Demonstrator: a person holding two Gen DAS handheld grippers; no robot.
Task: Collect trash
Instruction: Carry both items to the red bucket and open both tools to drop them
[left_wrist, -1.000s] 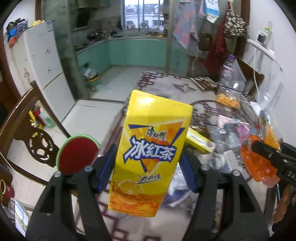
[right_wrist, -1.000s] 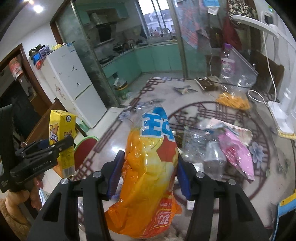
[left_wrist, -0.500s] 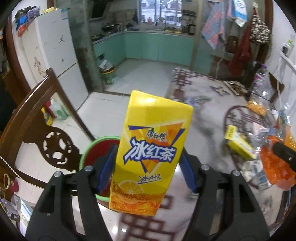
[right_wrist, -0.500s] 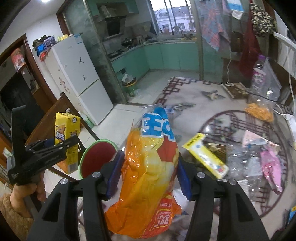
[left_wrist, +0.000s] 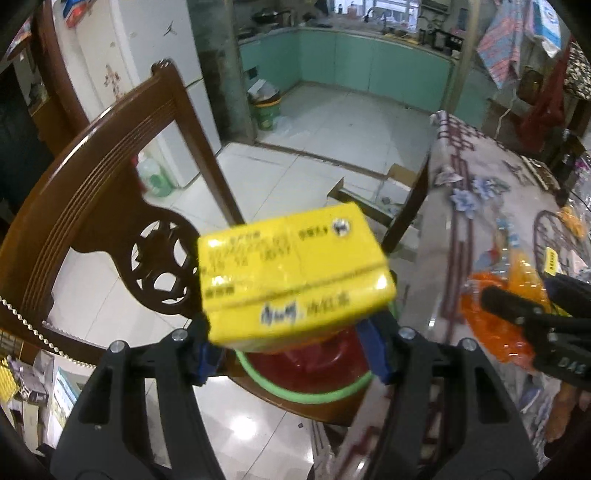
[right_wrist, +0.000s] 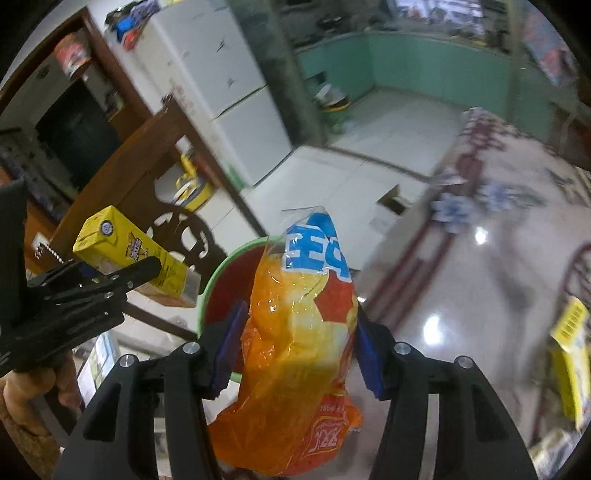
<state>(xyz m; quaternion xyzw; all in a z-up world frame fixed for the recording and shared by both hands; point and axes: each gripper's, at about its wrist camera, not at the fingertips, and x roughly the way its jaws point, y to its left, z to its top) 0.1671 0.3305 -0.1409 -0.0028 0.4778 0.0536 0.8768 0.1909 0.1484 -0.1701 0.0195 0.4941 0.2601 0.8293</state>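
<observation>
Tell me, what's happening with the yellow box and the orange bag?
A person is tidying up trash with a gripper in each hand. The left gripper carries a yellow drink carton, with its jaws closing on it. The right gripper has an orange snack bag between its jaws, which are opening. Both hang over a red bin with a green rim beside a wooden chair. More litter lies on the table.
</observation>
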